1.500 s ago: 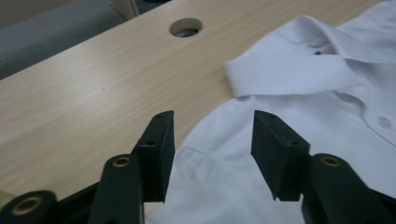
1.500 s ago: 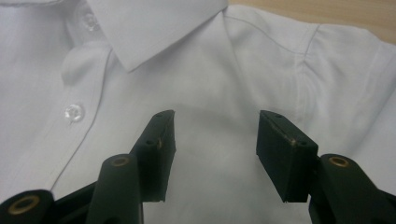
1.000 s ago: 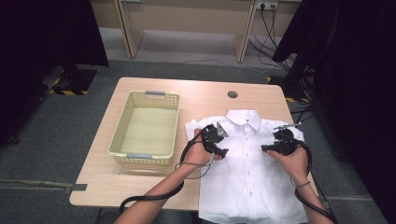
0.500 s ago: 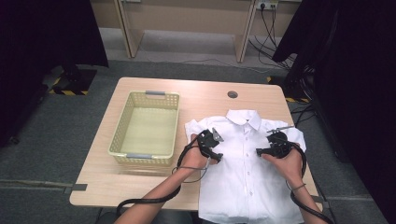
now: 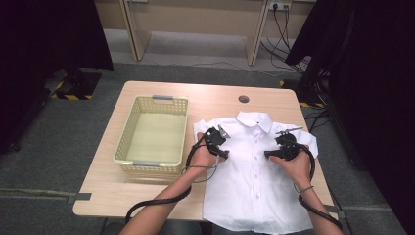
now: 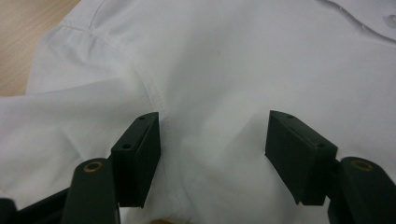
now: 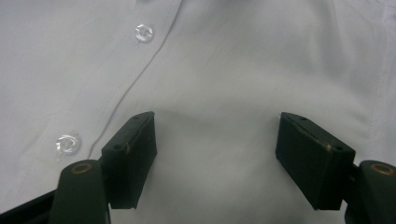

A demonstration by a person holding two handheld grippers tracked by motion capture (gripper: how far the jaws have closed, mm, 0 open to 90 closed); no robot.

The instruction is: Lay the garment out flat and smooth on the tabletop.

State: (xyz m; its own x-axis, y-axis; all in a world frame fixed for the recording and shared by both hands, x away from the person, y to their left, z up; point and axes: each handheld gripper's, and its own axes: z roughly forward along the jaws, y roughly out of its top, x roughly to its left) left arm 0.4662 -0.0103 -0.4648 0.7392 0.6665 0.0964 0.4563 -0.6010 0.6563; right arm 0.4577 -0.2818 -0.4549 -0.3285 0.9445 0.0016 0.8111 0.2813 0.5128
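A white button-up shirt (image 5: 254,186) lies flat on the table, collar away from me. My left gripper (image 5: 221,146) rests on its left chest beside the sleeve seam. Its jaws stand apart over a soft bulge of cloth (image 6: 212,154) and have just been closing a little. My right gripper (image 5: 275,152) sits on the right chest, close to the button placket (image 7: 140,79). Its jaws have just been opening and stand wide, with loose cloth (image 7: 215,154) between them and the pads not pressing on it.
A pale yellow plastic basket (image 5: 125,144) stands empty to the left of the shirt. The wooden table (image 5: 147,196) has a round cable hole (image 5: 243,99) at the back. Each gripper's cable trails back along the forearm toward the table's front edge.
My left gripper has shifted slightly left and sunk onto the shirt. The right hand has stayed nearly in place.
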